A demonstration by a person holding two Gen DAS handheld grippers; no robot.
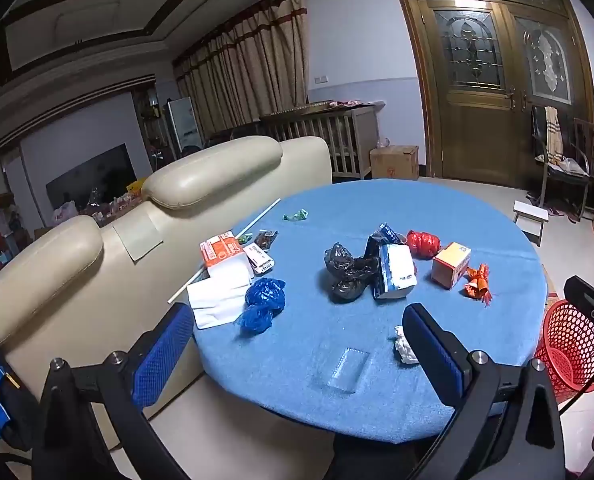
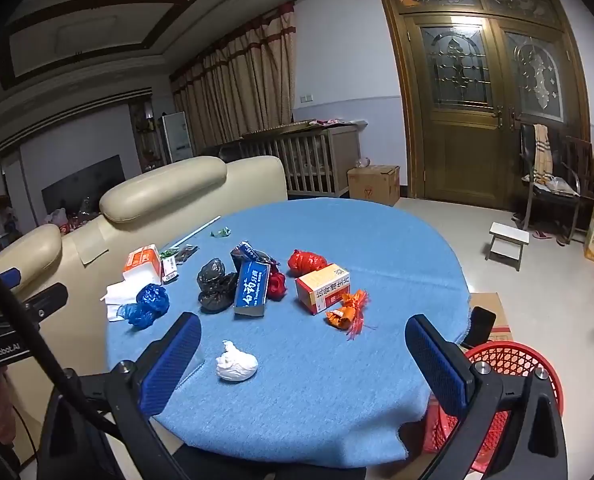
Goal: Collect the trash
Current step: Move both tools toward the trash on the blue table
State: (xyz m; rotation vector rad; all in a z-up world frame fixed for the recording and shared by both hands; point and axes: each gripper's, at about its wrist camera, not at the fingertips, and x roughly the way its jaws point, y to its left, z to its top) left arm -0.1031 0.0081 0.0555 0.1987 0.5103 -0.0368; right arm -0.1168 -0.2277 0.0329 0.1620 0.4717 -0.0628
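Observation:
Trash lies scattered on a round table under a blue cloth (image 1: 377,380) (image 2: 337,400). I see a crumpled white tissue (image 2: 236,366) (image 1: 404,347), a blue plastic bag (image 1: 261,307) (image 2: 147,306), a black bag (image 1: 347,274) (image 2: 216,286), a blue toothpaste box (image 2: 251,288) (image 1: 395,270), a red bag (image 1: 423,243) (image 2: 307,261), an orange-and-white box (image 2: 324,285) (image 1: 451,264) and an orange wrapper (image 2: 347,312) (image 1: 477,283). A clear plastic piece (image 1: 347,368) lies near the front edge. My left gripper (image 1: 297,344) and right gripper (image 2: 303,356) both hover open over the near edge, holding nothing.
A red mesh basket (image 2: 509,364) (image 1: 569,344) stands on the floor by the table's right side. A tissue pack (image 1: 225,260), small wrappers and a long white stick (image 1: 225,254) lie at the left. A cream sofa (image 1: 97,272) backs onto the table's left. A white stool (image 2: 507,242) stands beyond.

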